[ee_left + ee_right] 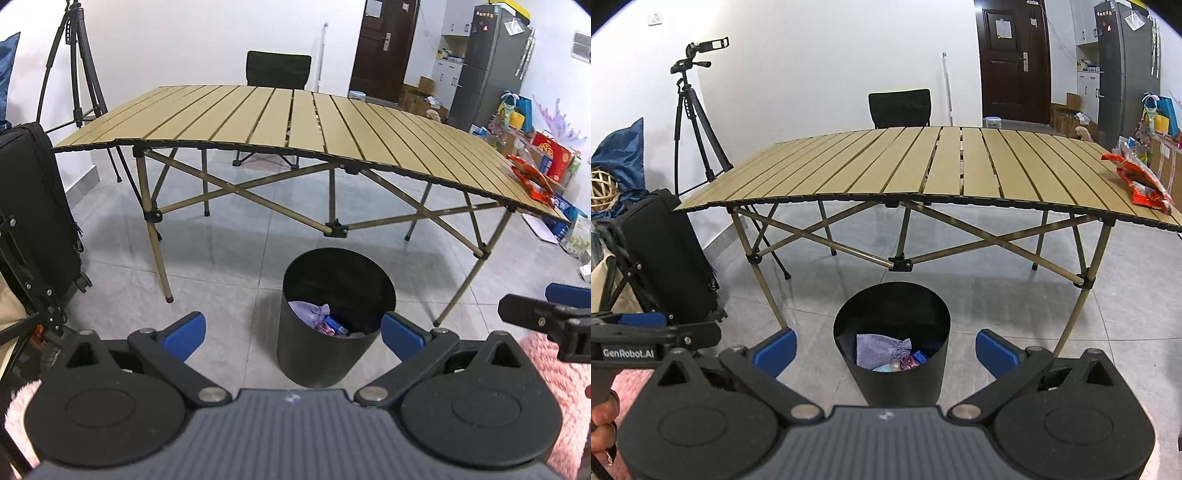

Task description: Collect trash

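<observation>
Your left gripper [291, 334] and right gripper [886, 352] both gape empty above the black bin [892, 347], which already holds several scraps, while one red wrapper [1141, 181] remains on the table [923, 166] at 2 o'clock.

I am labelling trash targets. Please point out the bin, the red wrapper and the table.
bin [897, 384], right wrist view, on its front wall.
red wrapper [1141, 184], right wrist view, on its middle.
table [258, 114], left wrist view, on a bare slat.
</observation>
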Available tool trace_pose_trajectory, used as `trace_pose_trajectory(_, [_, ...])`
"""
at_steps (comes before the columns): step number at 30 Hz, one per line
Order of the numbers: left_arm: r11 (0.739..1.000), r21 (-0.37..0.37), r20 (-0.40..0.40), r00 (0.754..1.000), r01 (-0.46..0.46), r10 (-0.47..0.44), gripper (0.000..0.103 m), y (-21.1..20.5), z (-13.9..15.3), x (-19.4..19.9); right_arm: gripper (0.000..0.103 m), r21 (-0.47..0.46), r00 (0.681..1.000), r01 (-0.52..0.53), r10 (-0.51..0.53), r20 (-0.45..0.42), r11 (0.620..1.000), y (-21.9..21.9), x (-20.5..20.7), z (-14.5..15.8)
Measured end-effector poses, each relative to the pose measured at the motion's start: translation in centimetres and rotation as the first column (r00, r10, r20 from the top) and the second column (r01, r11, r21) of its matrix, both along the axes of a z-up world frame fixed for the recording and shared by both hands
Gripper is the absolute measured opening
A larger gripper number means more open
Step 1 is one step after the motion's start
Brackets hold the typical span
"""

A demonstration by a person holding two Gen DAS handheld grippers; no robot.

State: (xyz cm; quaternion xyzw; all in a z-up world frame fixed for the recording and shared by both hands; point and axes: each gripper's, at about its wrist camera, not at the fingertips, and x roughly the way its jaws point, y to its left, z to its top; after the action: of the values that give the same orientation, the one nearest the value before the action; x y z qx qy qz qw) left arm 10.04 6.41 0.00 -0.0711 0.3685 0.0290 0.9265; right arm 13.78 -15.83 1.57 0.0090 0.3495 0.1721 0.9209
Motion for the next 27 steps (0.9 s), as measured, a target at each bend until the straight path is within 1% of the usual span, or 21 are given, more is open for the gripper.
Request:
trace_pose_trajectory(5, [1.0, 0.003, -0.001, 1.0, 0.012, -0.012, 0.103, -0.5, 0.0, -1.0, 0.103, -0.004, 1.0, -0.008, 0.008, -0.004, 1.0, -0.3, -1.3, 0.2])
trace_pose_trajectory(11, [1.0, 0.012, 0.001, 1.0, 0.016, -0.016, 0.103, -0.8, 0.1, -1.1, 0.103, -0.004, 1.0, -0.021, 0.021, -0.004, 1.0, -0.2, -2.1, 0.2])
trace_pose_trajectory(27, [0.999, 0.025, 0.01, 1.0, 0.02, -0.02, 0.103, -1.2, 0.1, -1.5, 0.103, -0.006, 1.0, -0.029, 0.029, -0.002, 1.0, -0.1, -2.3, 0.2])
